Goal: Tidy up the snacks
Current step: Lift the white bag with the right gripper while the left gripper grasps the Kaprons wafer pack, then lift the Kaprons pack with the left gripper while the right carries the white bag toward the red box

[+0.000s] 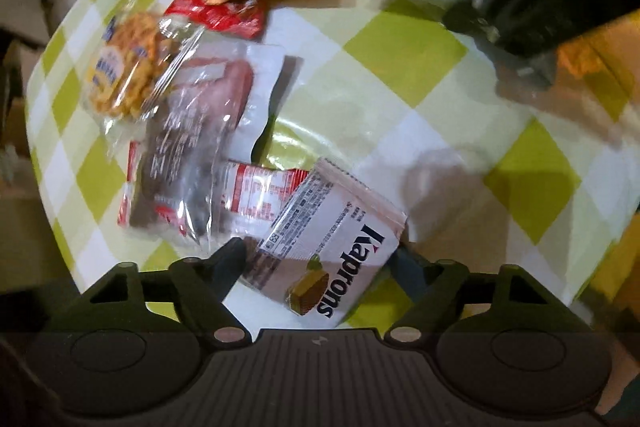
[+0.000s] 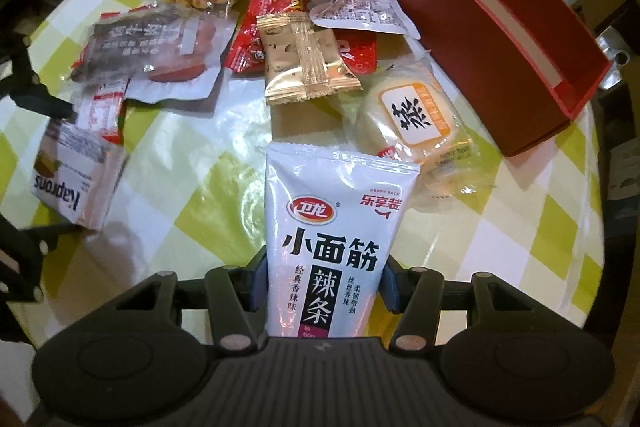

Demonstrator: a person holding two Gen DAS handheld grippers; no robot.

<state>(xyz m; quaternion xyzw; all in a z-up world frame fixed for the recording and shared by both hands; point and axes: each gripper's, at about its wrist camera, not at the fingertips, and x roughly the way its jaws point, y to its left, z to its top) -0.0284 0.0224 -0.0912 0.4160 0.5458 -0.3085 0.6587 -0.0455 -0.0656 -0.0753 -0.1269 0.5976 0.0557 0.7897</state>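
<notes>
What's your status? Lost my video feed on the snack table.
Right gripper shut on white spicy-strip packet. Left gripper straddling Kaprons wafer pack, grip unclear. Red box beyond, empty as far as seen. Nothing blocking.

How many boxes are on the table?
1. The red box stands at the table's far right edge in the right wrist view, behind the round cake. Others may lie out of view.

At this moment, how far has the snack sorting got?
Nothing looks done: what shows of the red box is bare. In hand: right tool grips the white pouch; left tool straddles the Kaprons pack. Left: the snack pile on the table.
</notes>
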